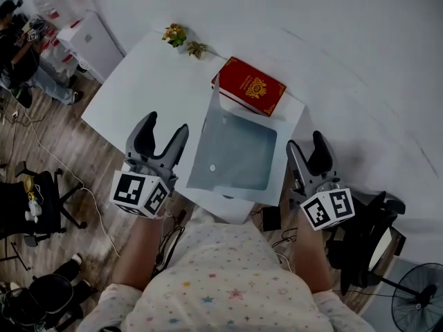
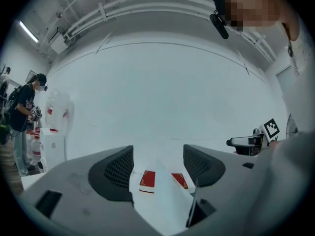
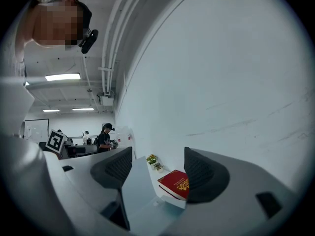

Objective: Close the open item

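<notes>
Head view: left gripper (image 1: 167, 122) and right gripper (image 1: 304, 141), fingers wide apart, empty, flanking open box (image 1: 235, 151).

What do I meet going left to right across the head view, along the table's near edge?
Left gripper, jaws apart → open blue-grey folder on the white table → right gripper, jaws apart.

On the table (image 1: 138, 88): one open folder (image 1: 232, 151) dead center, one red book (image 1: 250, 86) at 1 o'clock, two tiny plants (image 1: 175, 34) at 11 o'clock.
</notes>
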The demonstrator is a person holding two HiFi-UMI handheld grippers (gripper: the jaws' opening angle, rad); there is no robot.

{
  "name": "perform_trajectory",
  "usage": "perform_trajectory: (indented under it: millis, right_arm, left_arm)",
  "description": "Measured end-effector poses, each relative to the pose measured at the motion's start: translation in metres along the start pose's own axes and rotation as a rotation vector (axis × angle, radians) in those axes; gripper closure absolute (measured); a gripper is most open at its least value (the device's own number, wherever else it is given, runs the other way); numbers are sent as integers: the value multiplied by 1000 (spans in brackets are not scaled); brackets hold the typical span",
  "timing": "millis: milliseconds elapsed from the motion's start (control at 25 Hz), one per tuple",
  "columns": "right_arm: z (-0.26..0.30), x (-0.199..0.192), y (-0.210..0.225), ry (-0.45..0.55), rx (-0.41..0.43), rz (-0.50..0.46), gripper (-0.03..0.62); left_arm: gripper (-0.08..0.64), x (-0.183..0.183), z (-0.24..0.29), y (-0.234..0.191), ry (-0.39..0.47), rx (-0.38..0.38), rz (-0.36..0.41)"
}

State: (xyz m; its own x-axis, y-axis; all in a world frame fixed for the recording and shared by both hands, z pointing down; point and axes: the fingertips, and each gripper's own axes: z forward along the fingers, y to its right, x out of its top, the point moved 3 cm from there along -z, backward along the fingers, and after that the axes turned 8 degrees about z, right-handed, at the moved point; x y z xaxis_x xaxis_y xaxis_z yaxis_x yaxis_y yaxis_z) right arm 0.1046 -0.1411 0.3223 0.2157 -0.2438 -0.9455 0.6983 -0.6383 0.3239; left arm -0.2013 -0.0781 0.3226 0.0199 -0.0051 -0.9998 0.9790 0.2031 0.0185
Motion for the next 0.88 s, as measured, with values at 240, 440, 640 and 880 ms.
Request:
perform_trajectory:
  millis: [240,440,640,880]
  right_arm:
    - [3,0,-5,-6,20,0,279]
    - [-2,-2,-3,-14,23,-2,281]
    - [-2,-6,-2,-27,34,0,282]
    - [19,-11,-14,-45,82,4,284]
  left_arm:
    - [267,-11,2,17,-40,-46,-26]
    - [267,-26,3,25,-71,-63,-49]
    - [267,-31,-4,17,-83,-13,-50]
    - [267,-24,-29,-8,-61,110,-23]
